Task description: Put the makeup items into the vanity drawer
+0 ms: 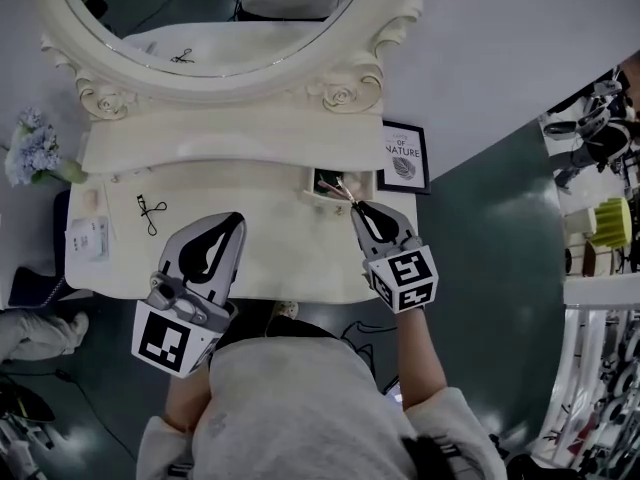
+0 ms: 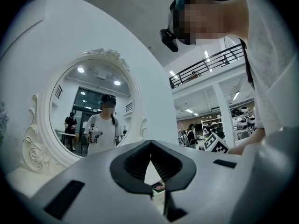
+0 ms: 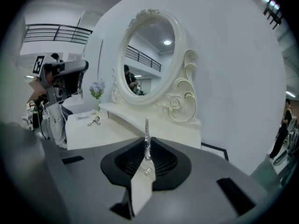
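Metal makeup tool (image 3: 146, 130) is gripped in the right gripper (image 1: 356, 208) jaws, over the open drawer (image 1: 319, 198). Left gripper (image 1: 233, 223) jaws are closed on nothing. 1 eyelash curler (image 1: 150, 214) lies on the table (image 1: 275, 243).

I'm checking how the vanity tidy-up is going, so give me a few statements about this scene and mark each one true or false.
The right gripper grips a thin metal tool. True.
The eyelash curler lies inside the drawer. False: it lies on the vanity top, off to the left.
The small drawer is open. True.
The left gripper holds the flowers. False: its fingers are together with nothing between them, and the flowers stand at the vanity's left end.
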The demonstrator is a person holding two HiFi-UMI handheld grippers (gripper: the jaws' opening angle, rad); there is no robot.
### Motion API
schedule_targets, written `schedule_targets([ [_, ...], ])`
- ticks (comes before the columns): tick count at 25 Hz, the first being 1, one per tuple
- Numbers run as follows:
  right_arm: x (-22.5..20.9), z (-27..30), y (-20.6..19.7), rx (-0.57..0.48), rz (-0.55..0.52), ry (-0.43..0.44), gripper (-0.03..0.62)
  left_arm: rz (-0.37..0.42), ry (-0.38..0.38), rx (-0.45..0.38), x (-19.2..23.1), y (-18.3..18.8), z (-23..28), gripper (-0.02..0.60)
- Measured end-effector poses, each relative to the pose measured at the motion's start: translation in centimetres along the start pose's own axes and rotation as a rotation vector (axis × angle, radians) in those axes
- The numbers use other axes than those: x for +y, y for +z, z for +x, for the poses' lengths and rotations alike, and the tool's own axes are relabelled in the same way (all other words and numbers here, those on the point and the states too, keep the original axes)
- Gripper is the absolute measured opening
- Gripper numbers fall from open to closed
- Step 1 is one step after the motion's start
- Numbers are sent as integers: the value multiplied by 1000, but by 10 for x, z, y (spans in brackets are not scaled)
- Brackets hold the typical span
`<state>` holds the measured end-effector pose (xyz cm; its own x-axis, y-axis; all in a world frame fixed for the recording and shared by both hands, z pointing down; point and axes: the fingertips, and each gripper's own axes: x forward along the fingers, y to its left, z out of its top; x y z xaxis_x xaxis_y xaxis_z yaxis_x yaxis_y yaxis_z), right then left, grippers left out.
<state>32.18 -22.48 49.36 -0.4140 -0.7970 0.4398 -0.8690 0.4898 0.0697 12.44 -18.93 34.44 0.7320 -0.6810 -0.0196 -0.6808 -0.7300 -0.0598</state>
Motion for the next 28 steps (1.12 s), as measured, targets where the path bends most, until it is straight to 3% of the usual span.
schedule_targets([
  [7, -14, 26, -20, 141, -160, 65, 51, 9, 42, 13, 9, -2, -3, 14],
  [11, -21, 39, -36, 234, -242, 99, 51, -1, 93, -26, 18, 9, 1, 14],
  [14, -28, 49, -46, 300, -329, 108, 51, 18, 90, 35, 21, -2, -5, 14],
  [18, -33, 60, -53, 374, -426, 142, 51, 27, 114, 44, 26, -3, -9, 14],
  [28, -41, 80, -63, 434, -469, 189, 52, 37, 162, 63, 33, -7, -13, 15],
])
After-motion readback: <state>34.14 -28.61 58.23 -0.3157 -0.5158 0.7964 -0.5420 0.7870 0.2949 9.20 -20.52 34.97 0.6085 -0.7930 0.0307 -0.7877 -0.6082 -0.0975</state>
